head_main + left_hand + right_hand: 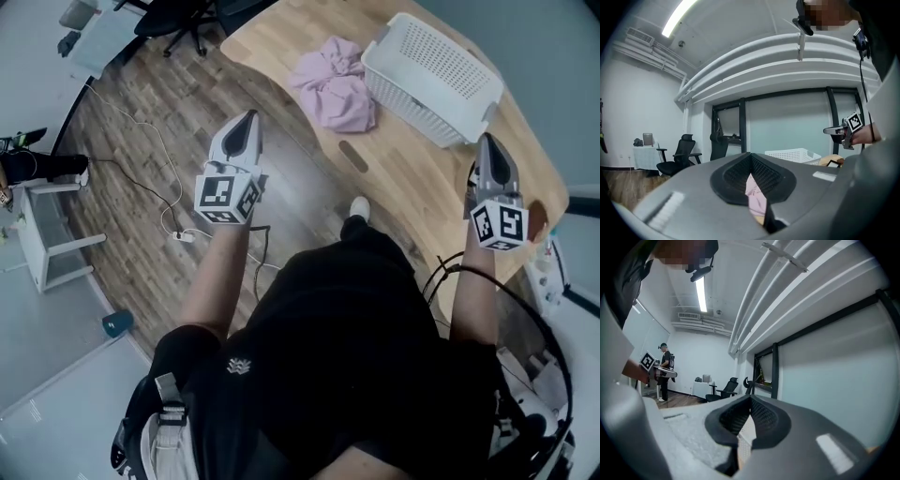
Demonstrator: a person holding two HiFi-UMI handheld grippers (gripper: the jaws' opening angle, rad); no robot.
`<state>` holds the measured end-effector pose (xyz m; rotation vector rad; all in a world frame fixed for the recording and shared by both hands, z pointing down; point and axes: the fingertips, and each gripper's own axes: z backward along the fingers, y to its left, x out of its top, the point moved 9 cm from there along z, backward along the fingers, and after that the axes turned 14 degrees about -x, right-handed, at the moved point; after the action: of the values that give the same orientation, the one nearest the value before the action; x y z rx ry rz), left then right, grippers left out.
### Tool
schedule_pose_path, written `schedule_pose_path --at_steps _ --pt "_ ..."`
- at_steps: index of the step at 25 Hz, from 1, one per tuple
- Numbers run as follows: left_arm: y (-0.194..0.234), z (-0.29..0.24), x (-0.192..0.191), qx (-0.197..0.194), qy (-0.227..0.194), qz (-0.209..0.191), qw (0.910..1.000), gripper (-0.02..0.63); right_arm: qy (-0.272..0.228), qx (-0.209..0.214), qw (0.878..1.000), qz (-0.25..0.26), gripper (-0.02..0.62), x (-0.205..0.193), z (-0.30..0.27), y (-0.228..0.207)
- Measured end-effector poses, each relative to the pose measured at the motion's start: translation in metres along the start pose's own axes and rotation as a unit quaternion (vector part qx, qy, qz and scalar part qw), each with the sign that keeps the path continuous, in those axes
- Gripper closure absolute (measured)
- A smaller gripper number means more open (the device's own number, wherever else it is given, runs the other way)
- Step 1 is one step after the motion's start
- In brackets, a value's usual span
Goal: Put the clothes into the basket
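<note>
I keep both jaws clenched, empty: my left gripper (250, 116) over the wood floor (122, 216), my right gripper (488, 142) over the table (394, 178). The pink clothes (335, 89) lie there, just beside the white basket (412, 103). 1 cable (150, 192) crosses the floor.

The person wears a black short-sleeved top (347, 319) with a small white emblem (237, 365) at its lower left. Grey buckled straps (169, 422) sit below-left of the top, looping black cables (448, 272) at its right edge, and a white shoe (359, 208) above it. The left gripper (248, 114) and right gripper (487, 139) are pale grey tapered shells with black ribbed pads (736, 176) and black-and-white marker cubes (228, 197).
</note>
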<state>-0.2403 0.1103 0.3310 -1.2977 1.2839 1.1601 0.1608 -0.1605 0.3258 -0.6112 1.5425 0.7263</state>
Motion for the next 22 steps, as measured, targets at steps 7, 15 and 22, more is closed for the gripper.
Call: schedule_pose_path --at_steps 7,15,22 --pt "0.016 -0.091 -0.033 0.005 0.016 -0.006 0.9998 0.6 0.001 0.012 1.0 -0.017 0.594 -0.048 -0.083 -0.033" --pt "0.042 -0.153 -0.065 -0.022 0.058 -0.016 0.998 0.6 0.013 0.008 1.0 0.018 0.594 -0.063 -0.125 -0.032" --pt "0.067 -0.209 -0.1 -0.091 0.067 -0.012 0.9935 0.6 0.026 -0.019 0.999 0.033 0.594 -0.07 -0.138 -0.029"
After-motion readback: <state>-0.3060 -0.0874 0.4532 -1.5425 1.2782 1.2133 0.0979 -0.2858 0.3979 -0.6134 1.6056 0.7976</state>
